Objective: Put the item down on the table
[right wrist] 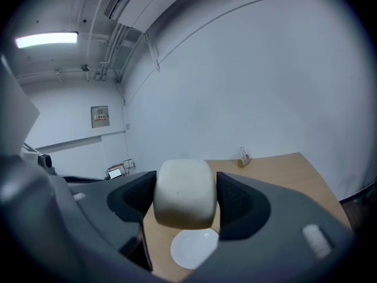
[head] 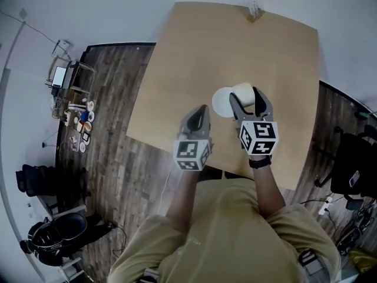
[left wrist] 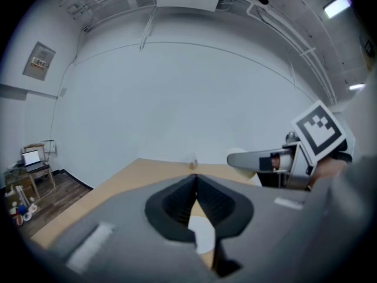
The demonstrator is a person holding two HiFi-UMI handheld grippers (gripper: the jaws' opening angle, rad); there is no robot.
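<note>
A cream cup (right wrist: 184,192) sits between the jaws of my right gripper (right wrist: 185,196), held above the wooden table (head: 194,58). The head view shows the same cup (head: 242,93) in the right gripper (head: 248,99), just right of a white saucer (head: 222,102) lying on the table. That saucer (right wrist: 194,247) lies below the cup in the right gripper view. My left gripper (head: 199,115) hovers near the table's front edge, left of the saucer, its jaws closed together with nothing between them. Through the left gripper (left wrist: 196,187) view, the saucer (left wrist: 203,236) shows beneath the jaws.
A small card holder (head: 254,10) stands at the table's far edge. Dark wood floor surrounds the table, with a cluttered shelf (head: 73,108) at the left and black chairs (head: 353,164) at the right. The person's torso in a tan shirt (head: 230,234) fills the bottom.
</note>
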